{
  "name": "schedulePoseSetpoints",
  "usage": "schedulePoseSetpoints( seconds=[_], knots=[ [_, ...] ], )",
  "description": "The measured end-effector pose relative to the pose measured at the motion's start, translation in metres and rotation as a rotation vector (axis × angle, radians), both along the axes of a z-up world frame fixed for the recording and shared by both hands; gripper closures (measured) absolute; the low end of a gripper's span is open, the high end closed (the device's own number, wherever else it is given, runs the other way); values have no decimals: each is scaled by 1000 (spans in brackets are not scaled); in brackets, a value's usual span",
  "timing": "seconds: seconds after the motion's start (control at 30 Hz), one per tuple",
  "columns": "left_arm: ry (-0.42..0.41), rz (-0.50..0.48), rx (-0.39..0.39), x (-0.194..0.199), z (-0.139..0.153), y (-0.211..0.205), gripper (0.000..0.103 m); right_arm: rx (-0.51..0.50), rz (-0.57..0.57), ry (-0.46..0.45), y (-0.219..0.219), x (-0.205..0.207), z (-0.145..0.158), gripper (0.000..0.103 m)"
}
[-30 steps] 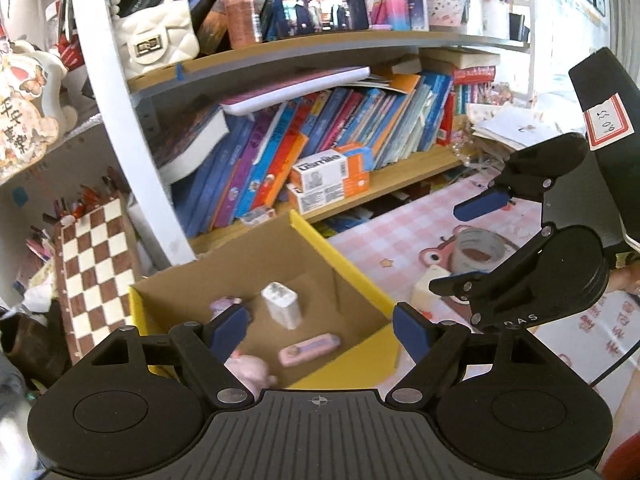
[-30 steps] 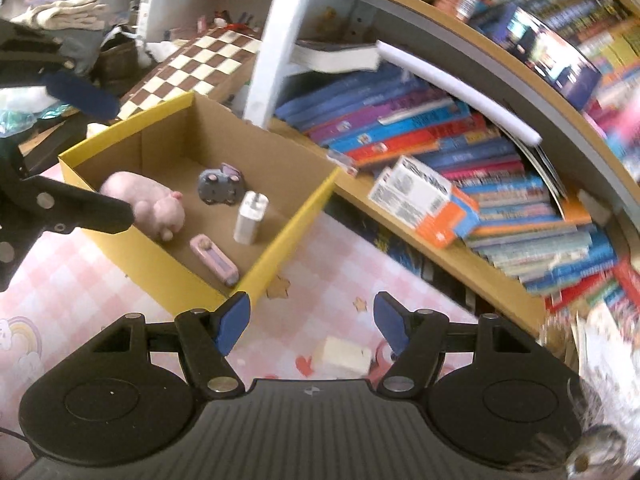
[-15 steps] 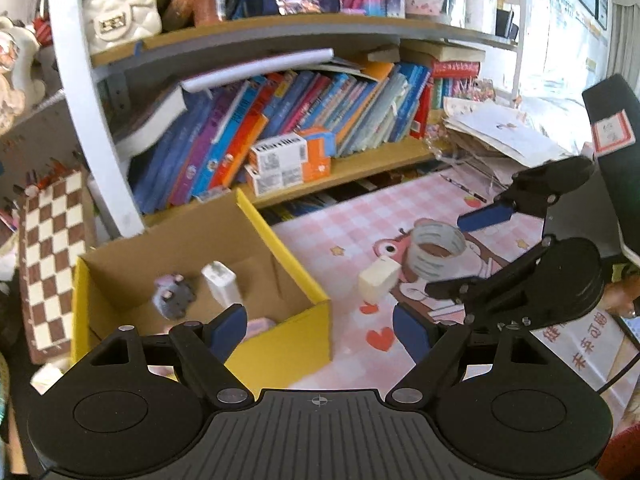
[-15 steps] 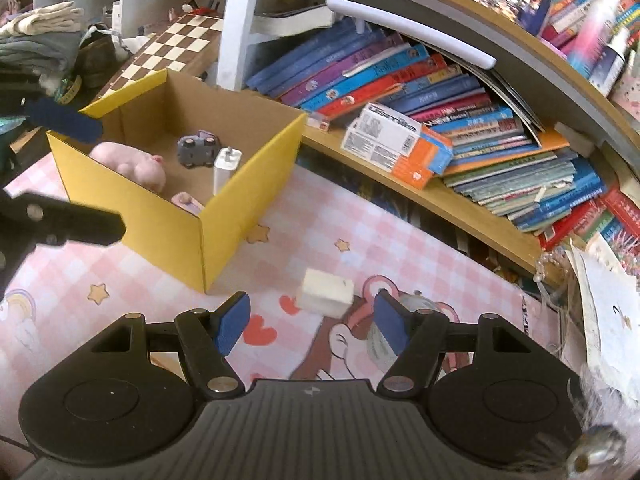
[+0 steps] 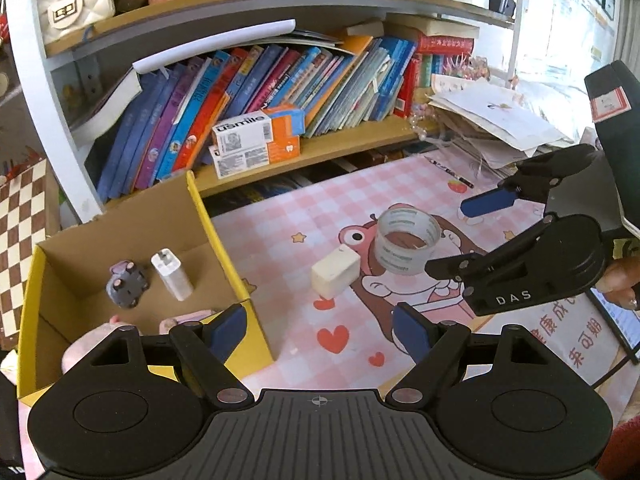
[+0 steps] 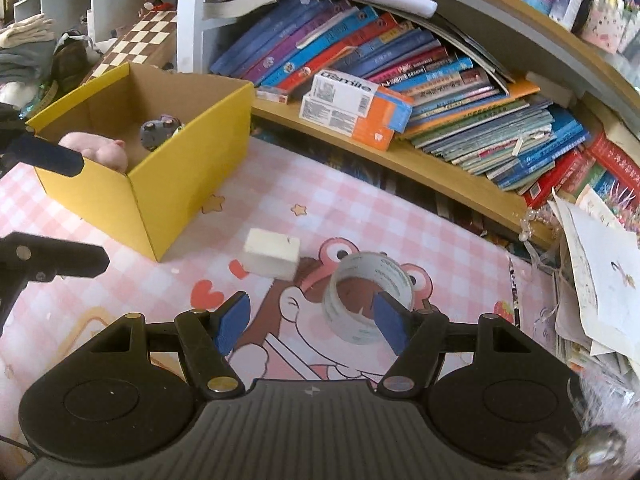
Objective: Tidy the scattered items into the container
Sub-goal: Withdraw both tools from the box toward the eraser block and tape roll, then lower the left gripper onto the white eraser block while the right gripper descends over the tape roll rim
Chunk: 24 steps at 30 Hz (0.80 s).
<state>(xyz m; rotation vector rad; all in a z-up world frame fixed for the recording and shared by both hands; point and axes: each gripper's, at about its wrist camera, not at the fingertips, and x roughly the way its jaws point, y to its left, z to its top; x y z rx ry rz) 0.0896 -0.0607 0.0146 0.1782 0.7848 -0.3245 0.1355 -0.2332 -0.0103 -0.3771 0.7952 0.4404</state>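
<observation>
The yellow cardboard box (image 5: 224,240) sits on the pink checked mat (image 5: 304,216) in front of the bookshelf (image 5: 360,136), and it serves as the landmark here. Since a second ago both cameras have swung away from it: then the box filled the middle of each view, now it lies off to the left, and the mat to its right has come into sight. Inside the box lie a pink plush pig (image 6: 100,150), a grey toy car (image 5: 126,282), a white charger (image 5: 172,276) and a pink oblong item (image 5: 188,318). Outside it, to its right on the mat, rest a cream block (image 6: 272,254) and, farther from the box and just beside the block, a roll of clear tape (image 6: 366,298). The left gripper (image 5: 320,332) hangs over the mat by the box's near right corner, jaws spread wide and empty. The right gripper (image 6: 310,322) is farther from the box, near the tape, jaws likewise wide apart, holding nothing.
</observation>
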Motion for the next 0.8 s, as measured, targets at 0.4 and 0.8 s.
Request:
schedulePoseSetpoints(
  seconds=[0.4, 0.8],
  knots=[
    [30, 36, 0, 9, -22, -42, 21, 55, -33, 36, -34, 12, -19, 36],
    [65, 21, 65, 16, -41, -56, 21, 90, -98, 88, -62, 21, -40, 37]
  ],
)
